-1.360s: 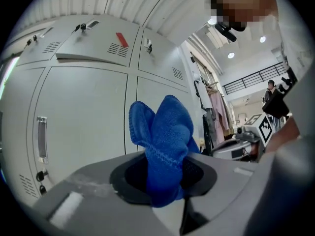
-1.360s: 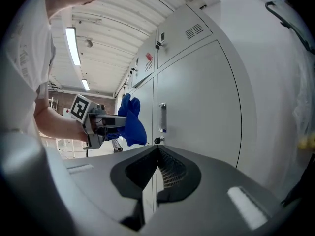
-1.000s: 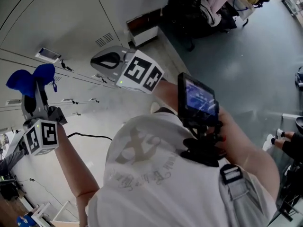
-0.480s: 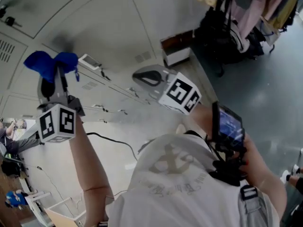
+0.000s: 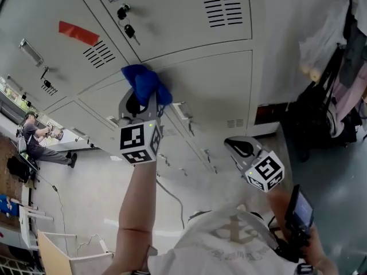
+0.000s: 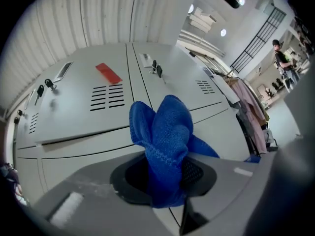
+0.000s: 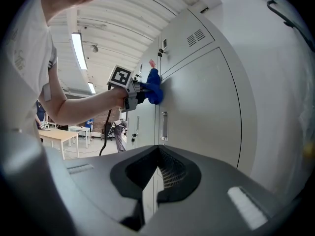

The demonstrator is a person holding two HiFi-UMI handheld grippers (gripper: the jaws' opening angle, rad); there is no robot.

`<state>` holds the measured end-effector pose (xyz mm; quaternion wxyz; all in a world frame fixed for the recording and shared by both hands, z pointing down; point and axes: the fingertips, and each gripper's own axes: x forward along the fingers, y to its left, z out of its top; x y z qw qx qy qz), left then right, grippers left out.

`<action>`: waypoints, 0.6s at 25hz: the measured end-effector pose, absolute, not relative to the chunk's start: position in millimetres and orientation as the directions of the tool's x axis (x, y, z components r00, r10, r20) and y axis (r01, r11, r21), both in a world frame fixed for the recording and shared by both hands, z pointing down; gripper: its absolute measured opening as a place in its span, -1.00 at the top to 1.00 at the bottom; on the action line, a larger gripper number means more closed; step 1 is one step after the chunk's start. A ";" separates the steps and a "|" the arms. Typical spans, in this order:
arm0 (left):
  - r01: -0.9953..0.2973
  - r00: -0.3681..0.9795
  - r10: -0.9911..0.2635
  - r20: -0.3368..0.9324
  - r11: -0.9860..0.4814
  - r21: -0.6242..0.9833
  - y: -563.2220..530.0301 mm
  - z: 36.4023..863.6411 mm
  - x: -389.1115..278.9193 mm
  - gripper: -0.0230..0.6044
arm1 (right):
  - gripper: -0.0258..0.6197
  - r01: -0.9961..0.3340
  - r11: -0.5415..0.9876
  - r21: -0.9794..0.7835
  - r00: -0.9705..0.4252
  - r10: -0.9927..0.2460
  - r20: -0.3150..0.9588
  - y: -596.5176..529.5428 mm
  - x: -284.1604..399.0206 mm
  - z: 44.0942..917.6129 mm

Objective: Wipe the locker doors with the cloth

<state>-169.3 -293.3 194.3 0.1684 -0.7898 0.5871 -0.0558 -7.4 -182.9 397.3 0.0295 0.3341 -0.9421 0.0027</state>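
One fuzzy blue cloth (image 6: 165, 132) pinched by left tool (image 6: 158, 181), smooth locker door (image 5: 218, 90), right tool (image 7: 156, 173) closed

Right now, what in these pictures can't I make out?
- Pads of the left gripper: left gripper view, the cloth covers them.
- Print on the red label: too small in the head and left gripper views.
- Whether the cloth touches the door: head view gives no depth; right gripper view shows it too small.
- The lower lockers: head view, the arm and shirt hide part.
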 end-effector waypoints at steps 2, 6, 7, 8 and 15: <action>-0.908 0.277 -0.953 -0.125 -0.217 -0.359 -295.3 194.0 -164.9 0.54 | 0.90 -0.633 0.774 0.011 -0.772 -0.633 0.057 -183.1 -5.1 398.4; -0.892 0.258 -0.957 -0.131 -0.184 -0.412 -295.4 195.1 -154.2 0.54 | 0.90 -0.639 0.769 0.001 -0.768 -0.638 0.057 -183.1 1.2 401.6; -0.890 0.257 -0.957 -0.133 -0.181 -0.419 -295.1 194.8 -150.9 0.54 | 0.90 -0.642 0.767 -0.003 -0.765 -0.641 0.056 -183.3 3.0 402.1; -0.889 0.254 -0.957 -0.139 -0.175 -0.424 -294.9 193.8 -147.9 0.54 | 0.90 -0.644 0.765 -0.007 -0.764 -0.643 0.055 -183.0 4.3 402.6; -0.859 0.238 -0.957 -0.167 -0.127 -0.497 -293.9 192.1 -126.2 0.54 | 0.90 -0.653 0.757 -0.027 -0.757 -0.651 0.056 -180.2 18.2 409.5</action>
